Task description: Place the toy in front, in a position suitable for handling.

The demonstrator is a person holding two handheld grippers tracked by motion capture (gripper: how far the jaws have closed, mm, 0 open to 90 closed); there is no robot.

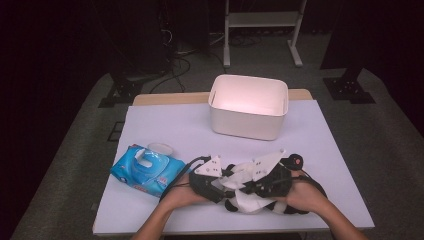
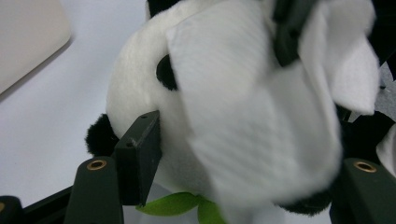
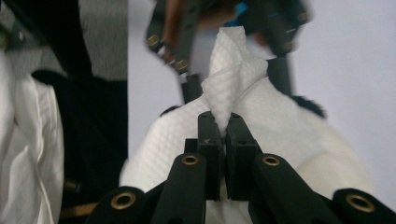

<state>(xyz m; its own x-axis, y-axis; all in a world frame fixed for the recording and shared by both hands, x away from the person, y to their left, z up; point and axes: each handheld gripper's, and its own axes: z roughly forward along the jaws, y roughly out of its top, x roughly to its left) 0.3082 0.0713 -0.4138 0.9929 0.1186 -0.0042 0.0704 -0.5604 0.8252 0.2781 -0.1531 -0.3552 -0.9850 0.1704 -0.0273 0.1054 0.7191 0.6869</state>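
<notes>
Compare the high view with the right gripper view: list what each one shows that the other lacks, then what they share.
High view alone: the white bin at the back of the table, and the flip lid on the blue wipes pack at the left.

Right gripper view alone: the right gripper seen close, its jaws pinched shut on a twisted fold of the white wipe.

Both: the wipe draped over the panda plush toy, which the left gripper clamps from the opposite side.

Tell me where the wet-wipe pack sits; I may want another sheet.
In the high view the blue wet-wipe pack lies on the table's near-left part, just left of the left gripper, lid flipped open.
</notes>
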